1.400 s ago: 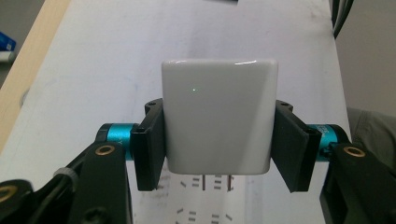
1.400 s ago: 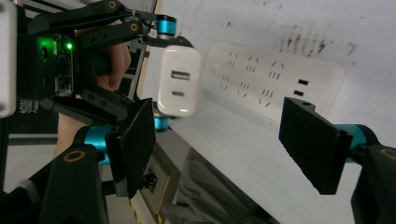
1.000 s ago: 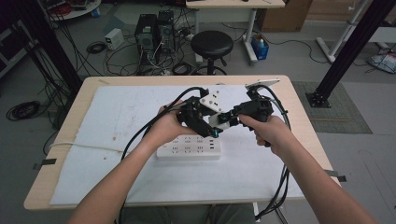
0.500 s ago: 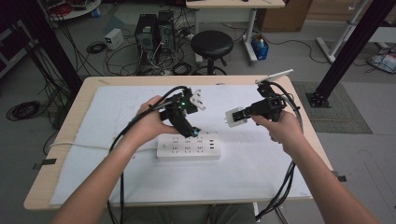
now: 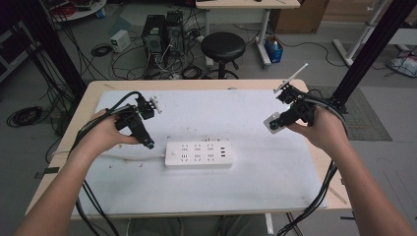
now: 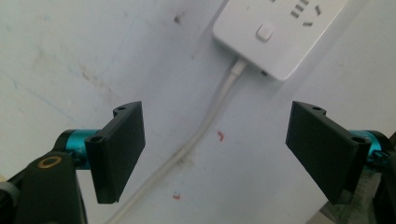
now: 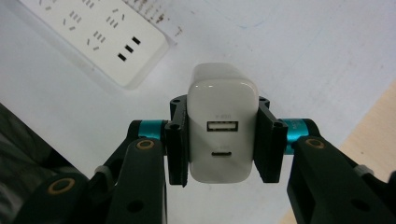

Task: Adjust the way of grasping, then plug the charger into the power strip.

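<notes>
The bench (image 5: 295, 196) is carrying a power strip (image 5: 198, 154) near its middle. The left gripper (image 6: 215, 149) is hovering by the left edge, jaws spread and empty. The right gripper (image 7: 223, 144) is clenching a charger (image 7: 222, 126) above the right edge.

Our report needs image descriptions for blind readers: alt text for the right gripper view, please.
The right gripper clamps a white USB charger between its black jaws, ports facing the camera. Below lies a white table cover, with a white power strip at upper left.
</notes>
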`<state>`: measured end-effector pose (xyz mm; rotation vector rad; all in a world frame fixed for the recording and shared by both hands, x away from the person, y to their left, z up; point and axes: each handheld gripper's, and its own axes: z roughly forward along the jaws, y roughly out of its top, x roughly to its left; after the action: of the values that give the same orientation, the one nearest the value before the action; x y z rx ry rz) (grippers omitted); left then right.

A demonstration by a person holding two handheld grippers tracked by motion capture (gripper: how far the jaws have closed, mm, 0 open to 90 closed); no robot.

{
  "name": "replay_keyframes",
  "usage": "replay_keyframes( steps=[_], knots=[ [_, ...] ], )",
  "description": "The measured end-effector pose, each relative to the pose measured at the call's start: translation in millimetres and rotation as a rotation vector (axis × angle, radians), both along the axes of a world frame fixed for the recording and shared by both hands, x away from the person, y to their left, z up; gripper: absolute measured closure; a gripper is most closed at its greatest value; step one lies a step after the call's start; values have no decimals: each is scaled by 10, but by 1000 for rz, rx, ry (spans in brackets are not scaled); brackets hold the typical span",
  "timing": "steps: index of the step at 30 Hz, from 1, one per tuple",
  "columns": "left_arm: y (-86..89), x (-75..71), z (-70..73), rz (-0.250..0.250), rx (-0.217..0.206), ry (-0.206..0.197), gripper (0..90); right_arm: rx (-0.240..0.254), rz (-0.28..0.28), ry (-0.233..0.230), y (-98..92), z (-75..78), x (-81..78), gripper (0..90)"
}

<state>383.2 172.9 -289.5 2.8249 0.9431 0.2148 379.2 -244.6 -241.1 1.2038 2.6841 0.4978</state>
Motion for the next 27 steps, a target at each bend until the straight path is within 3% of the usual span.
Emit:
replay_keyframes(
  steps=[3, 7, 14, 15, 20, 21, 22, 23, 25, 26, 27],
  knots=[
    [165, 6, -1, 44, -5, 24, 197, -34, 21, -3, -4, 14, 6, 619],
    [293, 7, 39, 77, -21, 13, 197, -54, 32, -2, -1, 33, 13, 619],
    [368, -63, 110, 68, -60, -2, 197, -64, 104, -5, 139, 86, 44, 619],
    [376, -79, 112, 68, -54, -2, 198, -83, 150, -12, 239, 89, 55, 619],
    [410, -135, 105, 61, -69, 4, 197, -109, 213, -17, 390, 64, 83, 619],
    [419, -174, 95, 62, -82, 4, 186, -132, 282, -16, 597, -6, 119, 619],
    [425, -195, 93, 63, -84, 2, 186, -132, 282, -16, 597, -6, 119, 619],
    [434, -214, 95, 58, -81, 2, 185, -149, 332, -14, 728, -62, 139, 619],
    [448, -254, 94, 48, -81, 0, 185, -153, 346, -12, 794, -89, 143, 619],
    [454, -273, 90, 53, -89, -1, 185, -171, 401, -7, 914, -144, 168, 619],
    [465, -283, 97, 44, -83, -1, 185, -171, 401, -7, 914, -144, 168, 619]
  ],
)
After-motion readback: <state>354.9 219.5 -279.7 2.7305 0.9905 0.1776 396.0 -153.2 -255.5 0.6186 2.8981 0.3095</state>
